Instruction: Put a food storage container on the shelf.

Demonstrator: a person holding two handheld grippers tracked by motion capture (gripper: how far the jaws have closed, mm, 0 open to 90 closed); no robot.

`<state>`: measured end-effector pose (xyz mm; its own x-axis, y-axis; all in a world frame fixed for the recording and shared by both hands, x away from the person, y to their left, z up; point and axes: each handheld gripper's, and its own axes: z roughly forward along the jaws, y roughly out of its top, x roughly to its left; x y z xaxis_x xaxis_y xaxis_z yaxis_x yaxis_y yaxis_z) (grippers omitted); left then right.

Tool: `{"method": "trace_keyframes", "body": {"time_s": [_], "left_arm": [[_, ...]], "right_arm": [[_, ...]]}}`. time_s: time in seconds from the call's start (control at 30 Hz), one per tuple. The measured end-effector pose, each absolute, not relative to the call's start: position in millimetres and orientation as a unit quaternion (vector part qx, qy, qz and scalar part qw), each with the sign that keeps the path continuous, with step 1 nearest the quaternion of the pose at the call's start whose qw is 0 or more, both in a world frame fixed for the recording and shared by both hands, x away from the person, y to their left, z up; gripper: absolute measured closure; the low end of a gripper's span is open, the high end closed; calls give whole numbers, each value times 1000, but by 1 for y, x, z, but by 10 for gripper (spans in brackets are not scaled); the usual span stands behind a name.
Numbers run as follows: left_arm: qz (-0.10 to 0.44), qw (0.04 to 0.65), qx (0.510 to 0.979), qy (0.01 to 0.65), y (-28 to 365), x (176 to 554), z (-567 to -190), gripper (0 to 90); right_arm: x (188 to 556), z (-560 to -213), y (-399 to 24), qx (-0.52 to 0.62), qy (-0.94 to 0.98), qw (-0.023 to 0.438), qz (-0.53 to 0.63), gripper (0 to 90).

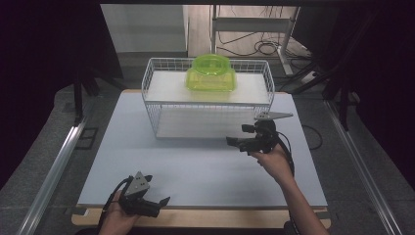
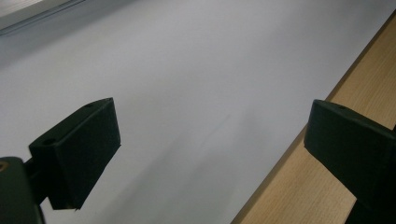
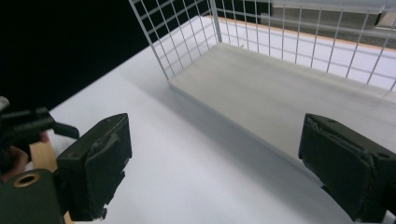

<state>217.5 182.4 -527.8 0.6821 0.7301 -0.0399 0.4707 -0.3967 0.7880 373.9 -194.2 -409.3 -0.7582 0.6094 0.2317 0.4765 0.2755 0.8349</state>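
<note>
With its jaws wide and empty, the right gripper (image 1: pixel 238 142) faces the wire shelf's (image 1: pixel 155 105) lower board, while the left gripper (image 1: pixel 159 204), equally wide, idles.

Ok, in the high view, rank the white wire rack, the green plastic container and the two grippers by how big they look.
1. White wire rack, clearly largest.
2. Green plastic container.
3. Right gripper and left gripper: they look alike, and the left is nearer the camera, so unranked.

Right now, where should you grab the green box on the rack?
Probably by the narrow raised top of the green box, jaws across it, coming from above. It sits on the top shelf of the wire rack, whose rim fences its sides, so only the top is free. The right hand-held gripper is open and nearest.
</note>
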Motion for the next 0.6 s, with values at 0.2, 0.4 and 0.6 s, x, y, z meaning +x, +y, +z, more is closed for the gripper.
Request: {"method": "trace_keyframes", "body": {"time_s": [0.2,0.4,0.6], "left_arm": [[168,402,825,360,181,217,-528,29],[162,408,825,357,181,217,-528,25],[173,404,827,351,181,217,-529,25]], "right_arm": [[364,-424,-195,337,803,86,483,62],[355,-432,-197,332,805,103,482,58],[344,-443,-201,325,808,116,477,57]]}}
